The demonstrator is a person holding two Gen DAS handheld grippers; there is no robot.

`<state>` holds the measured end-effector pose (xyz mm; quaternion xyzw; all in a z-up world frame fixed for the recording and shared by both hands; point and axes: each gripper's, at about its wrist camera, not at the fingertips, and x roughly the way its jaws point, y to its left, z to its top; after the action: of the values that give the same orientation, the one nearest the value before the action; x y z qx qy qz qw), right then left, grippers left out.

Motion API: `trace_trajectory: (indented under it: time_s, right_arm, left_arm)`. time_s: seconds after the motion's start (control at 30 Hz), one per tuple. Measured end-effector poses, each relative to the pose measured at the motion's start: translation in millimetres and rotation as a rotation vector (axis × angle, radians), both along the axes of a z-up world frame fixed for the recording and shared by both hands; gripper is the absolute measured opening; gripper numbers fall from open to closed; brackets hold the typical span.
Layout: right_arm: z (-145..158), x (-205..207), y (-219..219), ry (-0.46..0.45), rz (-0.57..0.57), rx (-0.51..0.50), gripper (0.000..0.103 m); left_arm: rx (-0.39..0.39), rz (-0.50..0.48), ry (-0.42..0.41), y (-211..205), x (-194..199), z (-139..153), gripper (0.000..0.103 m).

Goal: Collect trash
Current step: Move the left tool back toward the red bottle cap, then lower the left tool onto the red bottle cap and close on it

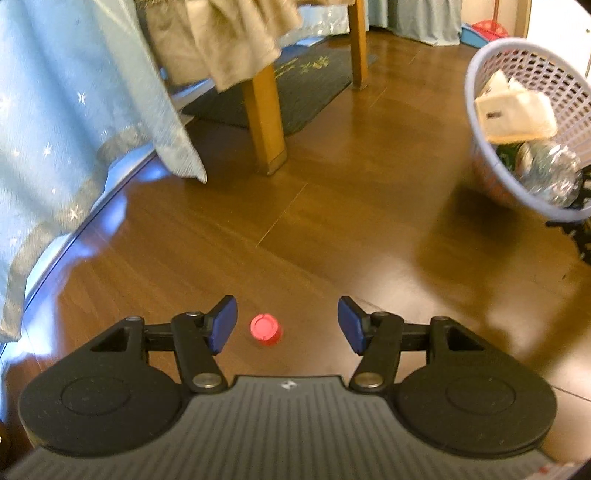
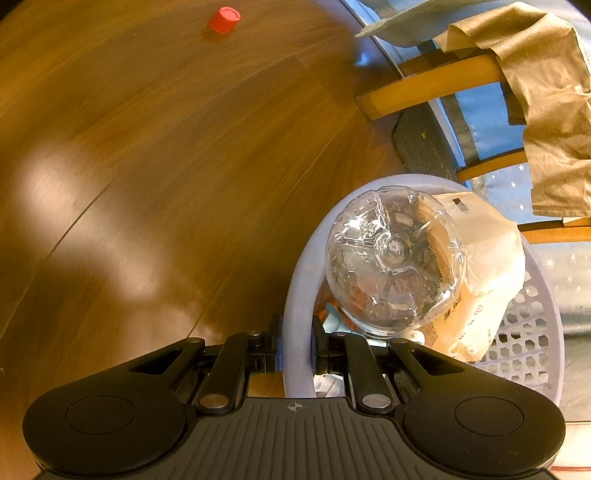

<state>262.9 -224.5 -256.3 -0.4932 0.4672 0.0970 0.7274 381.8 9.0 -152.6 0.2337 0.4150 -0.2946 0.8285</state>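
Observation:
A small red bottle cap [image 1: 266, 329] lies on the wooden floor, between the blue pads of my left gripper [image 1: 287, 324], which is open above it and not touching it. The same cap [image 2: 224, 20] shows far off in the right wrist view. My right gripper [image 2: 296, 352] is shut on the rim of a lavender plastic basket [image 2: 297, 295]. The basket [image 1: 476, 122] hangs tilted above the floor at the right. Inside it are a clear plastic bottle [image 2: 393, 258] and a crumpled white paper bag [image 2: 491, 258].
A wooden chair [image 1: 264, 122] draped with tan cloth [image 1: 229, 40] stands ahead, with a dark mat [image 1: 295, 92] under it. Light blue star-patterned curtains [image 1: 74, 110] hang at the left. Open wooden floor [image 1: 332, 206] lies between the cap and the chair.

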Motion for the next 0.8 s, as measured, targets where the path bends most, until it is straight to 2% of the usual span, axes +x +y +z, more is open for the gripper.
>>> trace_trajectory:
  time_s: [0.37, 0.43, 0.8]
  right_arm:
    - [3.3, 11.2, 5.3, -0.004, -0.019, -0.002, 0.010]
    - [3.4, 12.4, 6.0, -0.001, -0.024, -0.006, 0.010]
    - [1.6, 10.4, 6.9, 0.001, -0.024, -0.019, 0.010]
  left_arm:
    - [0.010, 0.026, 0.023, 6.3, 13.7, -34.6, 0.060]
    - [0.008, 0.030, 0.022, 7.6, 17.3, -39.7, 0.065]
    - [0.025, 0.053, 0.035, 10.0, 37.8, -91.3, 0.065]
